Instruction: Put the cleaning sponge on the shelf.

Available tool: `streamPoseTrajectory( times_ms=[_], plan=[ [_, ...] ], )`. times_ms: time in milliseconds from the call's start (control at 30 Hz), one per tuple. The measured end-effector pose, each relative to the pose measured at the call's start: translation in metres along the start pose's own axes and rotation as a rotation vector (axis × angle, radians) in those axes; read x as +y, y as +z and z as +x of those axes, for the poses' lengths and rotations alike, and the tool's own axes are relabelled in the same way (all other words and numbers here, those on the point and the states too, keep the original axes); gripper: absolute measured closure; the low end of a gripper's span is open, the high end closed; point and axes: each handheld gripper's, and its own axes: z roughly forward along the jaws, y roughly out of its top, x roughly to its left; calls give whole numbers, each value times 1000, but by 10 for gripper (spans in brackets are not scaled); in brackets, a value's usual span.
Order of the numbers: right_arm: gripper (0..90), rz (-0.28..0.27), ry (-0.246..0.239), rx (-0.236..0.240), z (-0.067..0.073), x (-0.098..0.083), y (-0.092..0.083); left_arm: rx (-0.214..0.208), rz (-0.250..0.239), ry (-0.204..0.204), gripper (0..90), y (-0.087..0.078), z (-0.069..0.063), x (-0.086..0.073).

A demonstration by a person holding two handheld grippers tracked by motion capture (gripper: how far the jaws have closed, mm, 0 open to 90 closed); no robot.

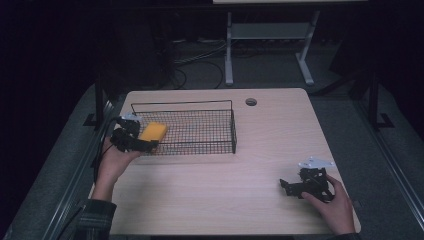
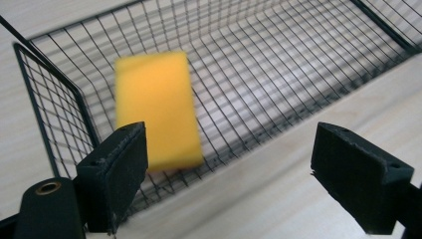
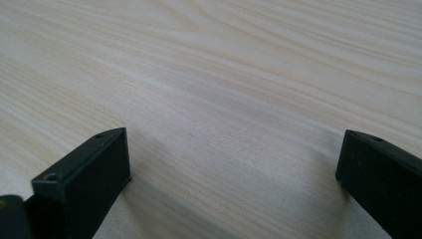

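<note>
A yellow sponge (image 1: 153,132) (image 2: 155,107) lies in the left end of a black wire basket (image 1: 210,106) (image 2: 278,64) on the wooden table. My left gripper (image 1: 144,145) (image 2: 231,179) hovers at the basket's near left corner, open, its jaws wide apart with nothing between them and the sponge just beyond the left jaw. My right gripper (image 1: 286,188) (image 3: 234,184) rests low over the bare table at the near right, held by a hand, open and holding nothing.
The light wooden table (image 1: 260,150) has a round cable hole (image 1: 251,102) at the back. A metal desk frame (image 1: 267,35) and cables stand on the dark floor behind. Bare wood (image 3: 214,84) lies ahead of the right gripper.
</note>
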Motion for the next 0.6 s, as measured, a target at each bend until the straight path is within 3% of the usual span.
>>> streamPoseTrajectory(
  times_ms=[400,600],
  plan=[
    [0,0,0,0,0,0,0,2,-79,19,144,-8,-28,-56],
    [0,0,-1,0,0,0,0,4,-74,45,144,-4,-38,-79]
  ],
)
